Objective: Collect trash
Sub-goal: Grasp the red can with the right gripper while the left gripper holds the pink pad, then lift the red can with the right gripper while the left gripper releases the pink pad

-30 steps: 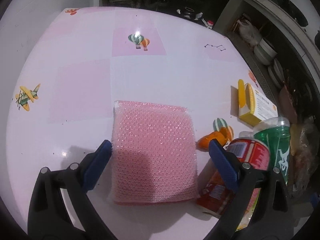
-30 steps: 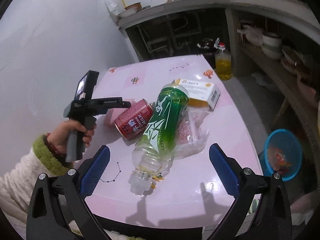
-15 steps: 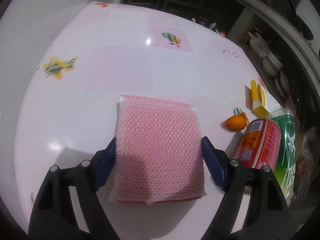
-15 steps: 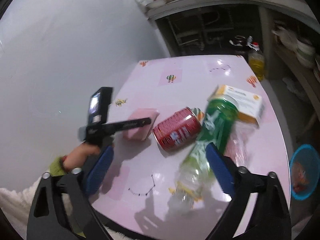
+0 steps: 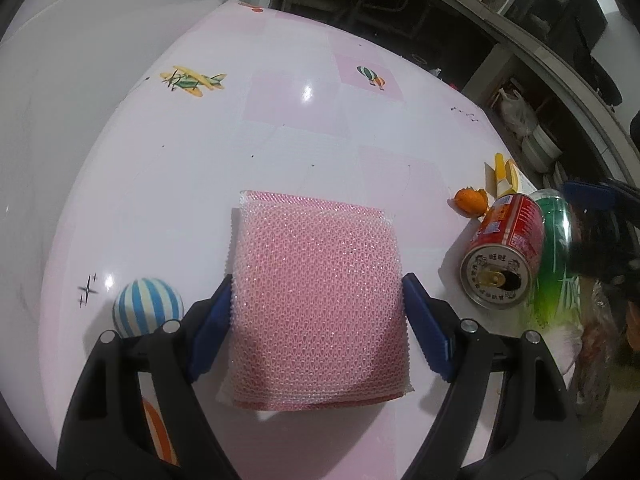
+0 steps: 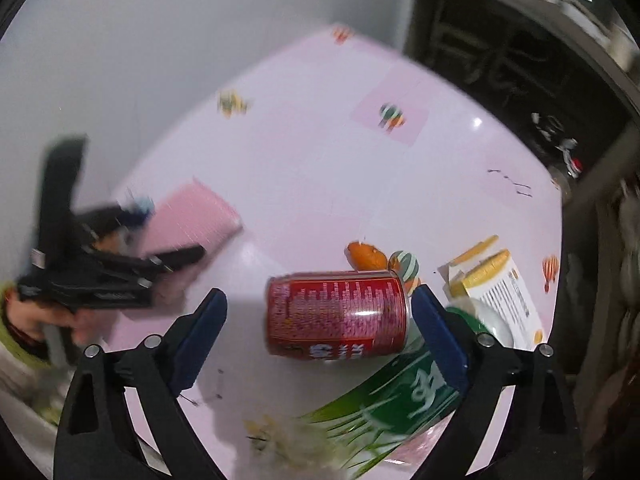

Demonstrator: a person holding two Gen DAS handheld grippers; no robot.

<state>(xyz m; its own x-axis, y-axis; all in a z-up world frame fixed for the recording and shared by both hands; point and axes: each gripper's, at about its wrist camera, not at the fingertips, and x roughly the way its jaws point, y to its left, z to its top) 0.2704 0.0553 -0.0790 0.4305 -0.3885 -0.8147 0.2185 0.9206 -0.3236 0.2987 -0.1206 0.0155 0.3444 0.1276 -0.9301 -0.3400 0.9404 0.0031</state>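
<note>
Snugly between claw pads: pink sponge.

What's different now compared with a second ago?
The left hand-held gripper has closed its jaws onto the pink scouring pad, both pads now touching its sides. The right hand-held gripper swung over and now straddles the red can, still open. Can, green bottle and box lie where they were.
</note>
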